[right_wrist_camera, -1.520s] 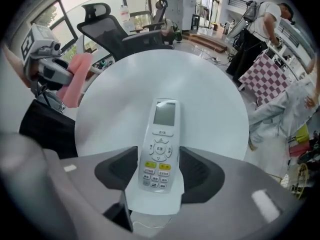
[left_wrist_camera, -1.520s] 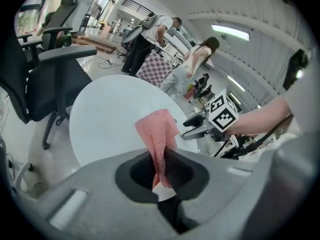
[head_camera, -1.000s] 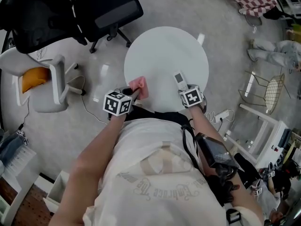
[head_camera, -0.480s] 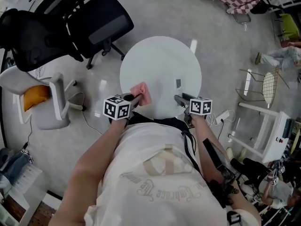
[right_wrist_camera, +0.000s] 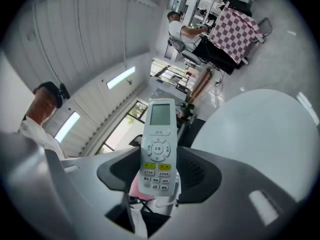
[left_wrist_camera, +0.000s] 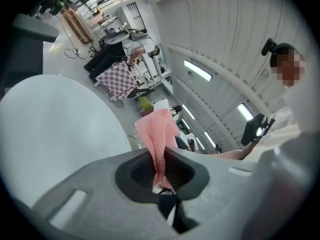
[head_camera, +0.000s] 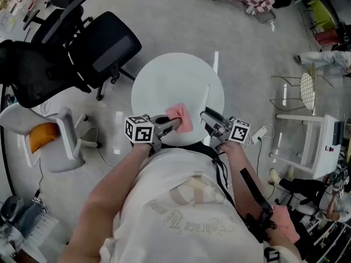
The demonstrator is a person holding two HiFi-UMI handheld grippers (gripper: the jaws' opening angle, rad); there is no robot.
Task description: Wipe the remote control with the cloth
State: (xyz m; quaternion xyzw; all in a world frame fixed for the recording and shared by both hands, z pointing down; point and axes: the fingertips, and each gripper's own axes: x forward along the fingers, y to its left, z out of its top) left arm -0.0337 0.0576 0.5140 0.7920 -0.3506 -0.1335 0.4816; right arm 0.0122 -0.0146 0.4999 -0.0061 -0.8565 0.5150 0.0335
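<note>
Pink cloth [left_wrist_camera: 159, 131] is pinched in my left gripper [left_wrist_camera: 161, 173]. The jaws are nearly together on one bunched fold, and most of the fabric stands out past the fingertips in a loose, narrow flap. Both tools are lifted off the white table [head_camera: 164, 78], and the cloth hangs just short of the remote without touching it.

My right gripper [right_wrist_camera: 159, 176] has its jaws set wide and clamped on the remote [right_wrist_camera: 158, 144]. They grip only its lower keypad end. The screen and the round buttons stick out well beyond the fingertips, face toward that gripper's camera.

I think the wipe itself has not begun. These are the risks I see:

- **Lever on the remote:** it is a long lever held at one end. If I press the cloth on the far screen end, the push could twist it between the pads or slide it out, and it would drop to the table.
- **Thin hold on the cloth:** dragging it hard along the plastic could pull the fold free of the left jaws.
- **Short flap:** if I come in too deep, the hard fingertips could meet the remote instead of the cloth and knock it askew.
- **Buttons:** rubbing across the keypad may press them.
</note>
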